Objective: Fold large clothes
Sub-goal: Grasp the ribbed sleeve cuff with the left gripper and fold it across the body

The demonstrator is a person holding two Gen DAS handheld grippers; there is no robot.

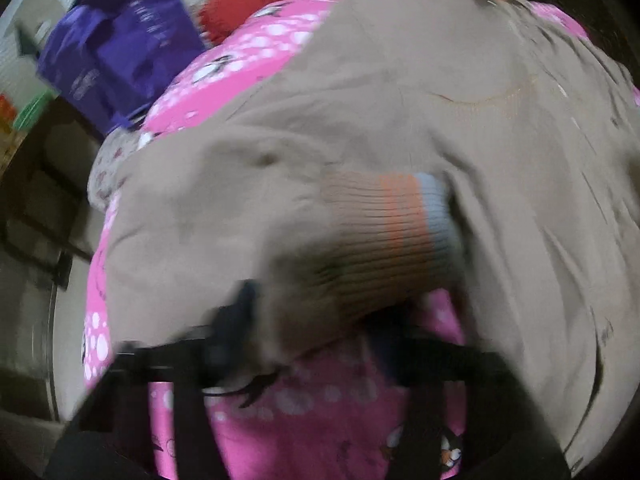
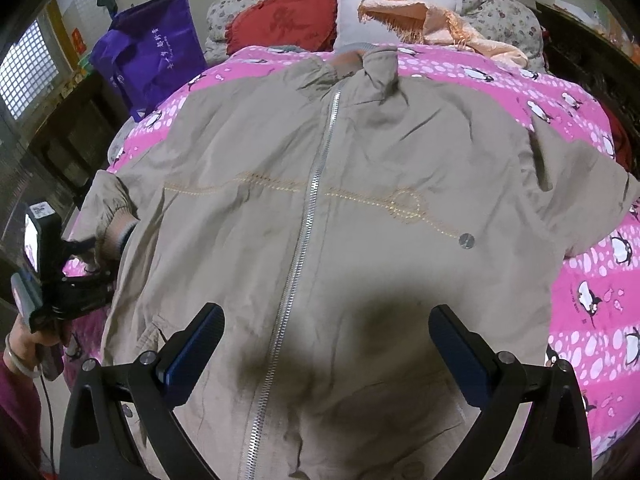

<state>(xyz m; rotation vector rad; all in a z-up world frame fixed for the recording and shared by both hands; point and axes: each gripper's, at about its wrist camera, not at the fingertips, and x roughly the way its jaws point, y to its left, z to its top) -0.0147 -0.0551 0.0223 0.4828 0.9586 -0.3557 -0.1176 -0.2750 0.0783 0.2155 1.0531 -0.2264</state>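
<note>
A: My right claw hangs wide open over the hem of the zipped khaki cloth jacket, gripping nothing. The jacket lies flat, front up, across the pink penguin-print bed quilt.

B: And my left claw, at the bed's left edge, is closed on the ribbed sleeve cuff. I'd carry it inward, keeping the sleeve flat.

A: The purple fabric tote bag stands at the far left corner; I can't see its contents.

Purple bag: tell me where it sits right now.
In the right wrist view the purple bag stands upper left, beside the bed's pink cover, left of the red pillow and beyond the jacket.
</note>
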